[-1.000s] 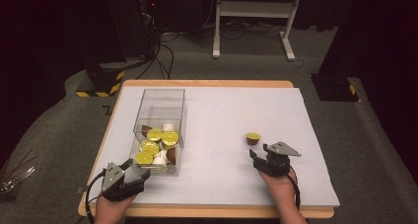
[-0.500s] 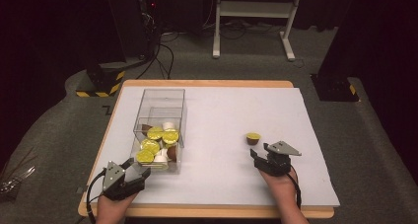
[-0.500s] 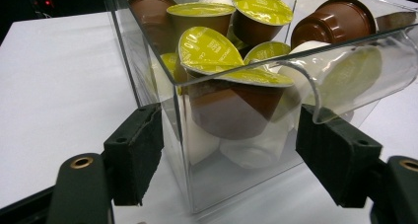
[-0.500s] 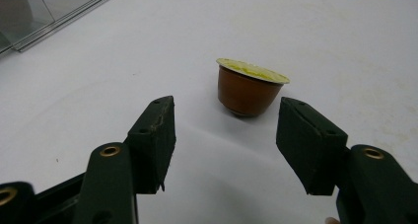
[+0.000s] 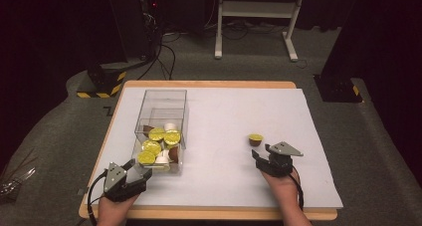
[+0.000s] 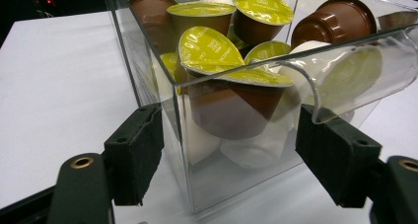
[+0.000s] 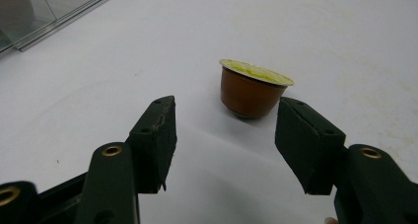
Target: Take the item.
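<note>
A brown coffee capsule with a yellow-green foil lid [image 5: 256,140] [image 7: 252,91] stands alone on the white table sheet. My right gripper [image 5: 260,154] [image 7: 224,130] sits just short of it, open. Its jaws have just been closing a little, and the capsule lies beyond their tips, not between them. A clear plastic box [image 5: 161,99] [image 6: 148,61] holds several capsules [image 5: 158,134] [image 6: 231,93], brown and white. My left gripper [image 5: 142,169] [image 6: 229,150] is at the box's near end, open, with that near corner between its jaws. I cannot tell if the pads touch it.
The white sheet [image 5: 224,116] covers most of the wooden table [image 5: 209,84]. Bare sheet lies between the box and the lone capsule. Beyond the table are dark floor, cables [image 5: 164,52] and a white stand [image 5: 254,17].
</note>
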Demonstrator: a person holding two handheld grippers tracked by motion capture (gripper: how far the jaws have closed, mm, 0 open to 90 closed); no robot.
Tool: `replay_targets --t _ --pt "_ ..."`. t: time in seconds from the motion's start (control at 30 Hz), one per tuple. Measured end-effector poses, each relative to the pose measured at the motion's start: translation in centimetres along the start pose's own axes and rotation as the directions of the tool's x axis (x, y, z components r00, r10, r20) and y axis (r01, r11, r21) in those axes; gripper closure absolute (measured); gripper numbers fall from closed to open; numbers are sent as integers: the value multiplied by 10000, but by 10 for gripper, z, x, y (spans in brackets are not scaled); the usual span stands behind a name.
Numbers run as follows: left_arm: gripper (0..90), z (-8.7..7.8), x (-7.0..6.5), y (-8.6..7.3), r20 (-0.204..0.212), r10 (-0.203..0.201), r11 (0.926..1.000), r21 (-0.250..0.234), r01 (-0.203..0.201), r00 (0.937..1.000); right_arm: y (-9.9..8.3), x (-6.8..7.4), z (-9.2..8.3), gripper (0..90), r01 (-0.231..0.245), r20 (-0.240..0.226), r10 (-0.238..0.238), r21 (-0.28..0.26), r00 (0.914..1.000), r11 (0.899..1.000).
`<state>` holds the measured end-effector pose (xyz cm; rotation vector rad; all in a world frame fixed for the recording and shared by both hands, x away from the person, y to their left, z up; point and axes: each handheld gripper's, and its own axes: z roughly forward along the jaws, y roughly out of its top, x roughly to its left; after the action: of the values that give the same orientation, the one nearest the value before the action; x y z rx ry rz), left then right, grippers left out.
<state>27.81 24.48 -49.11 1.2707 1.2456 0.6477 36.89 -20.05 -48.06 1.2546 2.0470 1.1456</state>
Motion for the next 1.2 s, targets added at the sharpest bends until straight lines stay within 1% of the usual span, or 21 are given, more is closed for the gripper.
replay_targets --t 0.03,0.07,0.1,0.17,0.3,0.33,0.5,0.67,0.7,0.73,0.77,0.83,0.87,0.93,1.0,1.03,1.07,1.13,1.2 --pt "272 0 0 0 5 80 10000 44 -80 10000 0 0 0 416 -11 -25 11 -21 10000 10000" --pt "272 1 0 0 -22 8 10000 -1 -8 10000 0 1 0 417 11 -20 -11 -33 10000 10000" --pt "273 1 0 1 -42 45 10000 20 -45 10000 1 1 0 417 106 -17 -106 -65 9999 9999" --pt "273 3 -1 1 -81 -37 10000 -72 36 10000 1 2 0 416 49 -7 -49 -32 10000 10000" --pt "278 6 -1 2 -139 37 10000 -10 -37 9999 2 2 0 416 32 -16 -32 -97 10000 9999" --pt "284 6 0 2 -150 116 9999 5 -116 9998 2 1 0 416 51 -39 -51 -113 10000 9999" --pt "287 9 1 3 -167 91 10000 10 -91 9998 2 1 1 416 101 -75 -102 -106 9999 9999" --pt "290 13 0 5 -313 107 9999 24 -107 9995 3 1 -1 416 35 -63 -36 -192 10000 9998" --pt "292 13 1 5 -318 195 9998 76 -193 9993 3 1 -1 415 75 -60 -76 -194 10000 9998" --pt "293 14 1 4 -322 113 9999 34 -112 9994 3 2 -1 416 88 -67 -89 -172 9999 9998" --pt "293 15 2 5 -320 163 9999 55 -161 9994 3 2 -1 415 92 -71 -93 -154 9999 9998" --pt "293 17 2 5 -323 62 10000 -36 -64 9995 3 2 0 415 130 -75 -131 -133 9999 9998" --pt "294 17 4 6 -313 136 9999 27 -136 9994 3 2 0 415 129 -72 -130 -130 9999 9998" --pt "307 19 4 7 -405 59 10000 -70 -62 9992 3 3 1 415 76 -76 -77 -92 9999 9999" --pt "360 21 7 9 -506 11 9999 -159 -19 9987 2 3 1 415 141 -67 -142 -98 9999 9999" --pt "371 23 9 10 -530 4 10000 -62 -8 9986 2 4 1 415 132 -79 -133 -86 9999 9999" --pt "375 25 9 11 -551 -51 9999 -125 44 9985 2 4 1 415 152 -88 -153 -81 9998 9999" --pt "376 28 10 12 -613 49 10000 -56 -53 9981 3 5 1 415 146 -90 -147 -85 9999 9999" --pt "378 31 11 12 -657 -6 9999 -109 -1 9978 3 5 1 415 145 -82 -145 -108 9999 9998"
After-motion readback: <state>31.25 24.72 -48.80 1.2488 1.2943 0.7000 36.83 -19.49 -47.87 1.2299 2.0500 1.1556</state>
